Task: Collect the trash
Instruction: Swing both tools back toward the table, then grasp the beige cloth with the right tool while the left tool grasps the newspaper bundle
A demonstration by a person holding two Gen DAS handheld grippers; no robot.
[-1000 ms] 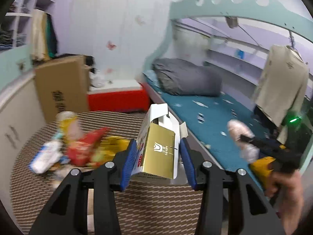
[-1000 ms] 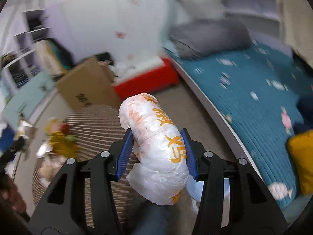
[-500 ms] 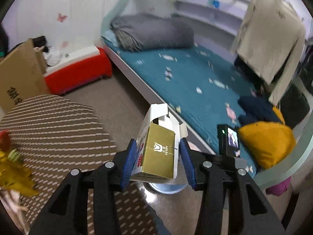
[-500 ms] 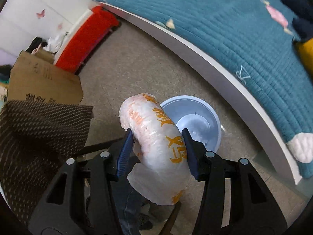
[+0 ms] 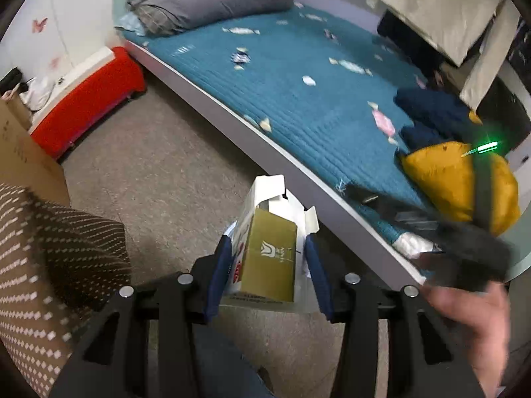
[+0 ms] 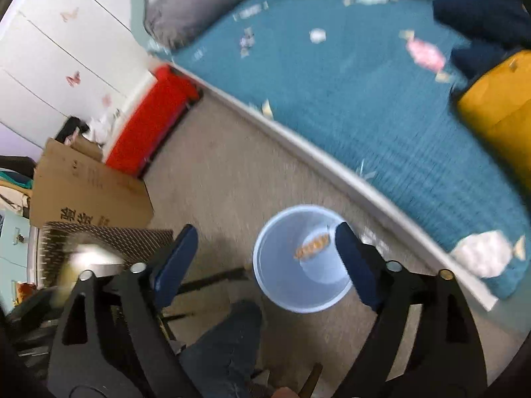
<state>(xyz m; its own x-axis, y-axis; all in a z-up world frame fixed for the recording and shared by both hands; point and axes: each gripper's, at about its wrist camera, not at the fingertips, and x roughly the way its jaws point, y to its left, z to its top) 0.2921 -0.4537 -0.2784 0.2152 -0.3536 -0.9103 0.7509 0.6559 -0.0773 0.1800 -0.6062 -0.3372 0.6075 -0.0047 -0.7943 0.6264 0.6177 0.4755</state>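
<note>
At the far left of the right wrist view a cardboard box (image 6: 89, 195) stands on the floor beside a red bench (image 6: 152, 122) against the wall, and a brown patterned tablecloth (image 6: 109, 238) shows in front of it. The left gripper (image 5: 268, 272) has its blue pads clamped on an opened gold and white carton (image 5: 270, 248), held upright above the grey floor near the bed's white edge. The right gripper (image 6: 265, 258) has just been opening and its jaws now stand wide apart with nothing between them. Below them a pale blue bin (image 6: 303, 258) stands on the floor just beside the bed's edge, and a white and orange plastic wrapper (image 6: 312, 247) lies inside it. To the right, the bed (image 5: 298, 99) carries a teal quilt, with a yellow cushion (image 5: 444, 179) near its right end. The person's hand (image 5: 471, 311) shows blurred at the lower right of the left wrist view.
</note>
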